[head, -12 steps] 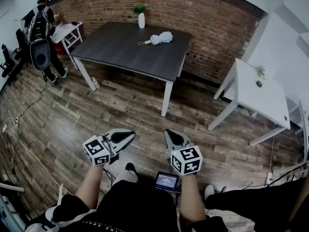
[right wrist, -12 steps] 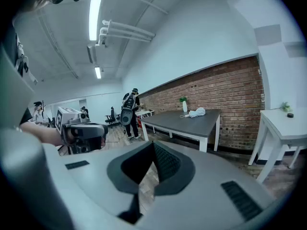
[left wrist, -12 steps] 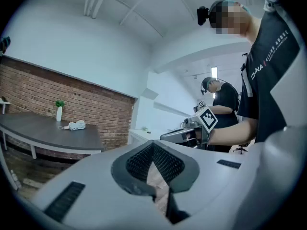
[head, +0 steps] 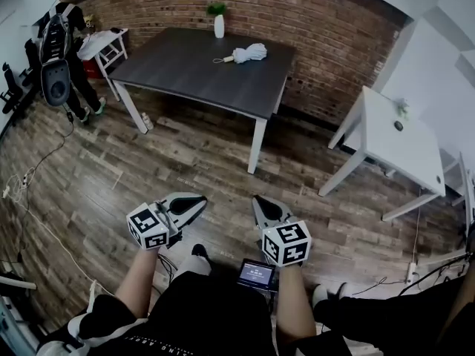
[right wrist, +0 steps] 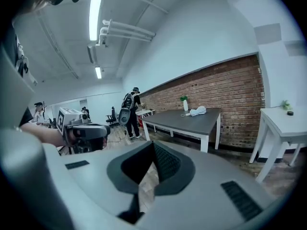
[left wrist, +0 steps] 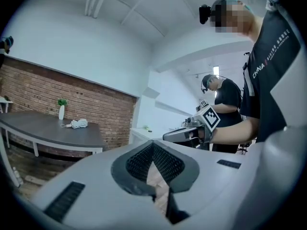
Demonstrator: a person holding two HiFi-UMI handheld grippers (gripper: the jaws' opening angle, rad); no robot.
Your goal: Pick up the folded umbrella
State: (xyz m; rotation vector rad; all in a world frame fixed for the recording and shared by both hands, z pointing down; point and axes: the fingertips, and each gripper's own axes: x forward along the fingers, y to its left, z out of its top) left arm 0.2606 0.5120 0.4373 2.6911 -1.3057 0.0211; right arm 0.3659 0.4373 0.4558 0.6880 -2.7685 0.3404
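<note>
Hardly anything moves since before: left claw and right claw stay closed and empty, far from the folded umbrella on the dark desk, seemingly light, soft over a stiff core, best gripped mid-body.

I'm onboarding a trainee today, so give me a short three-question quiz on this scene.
1. True or false: the folded umbrella lies on the dark table.
2. What stands near the umbrella on that table? A) a laptop B) a white vase with a plant C) a mug
3. Fill in: the left gripper and the right gripper each have their jaws ____, with nothing between them.
Key: 1 true; 2 B; 3 shut.
</note>
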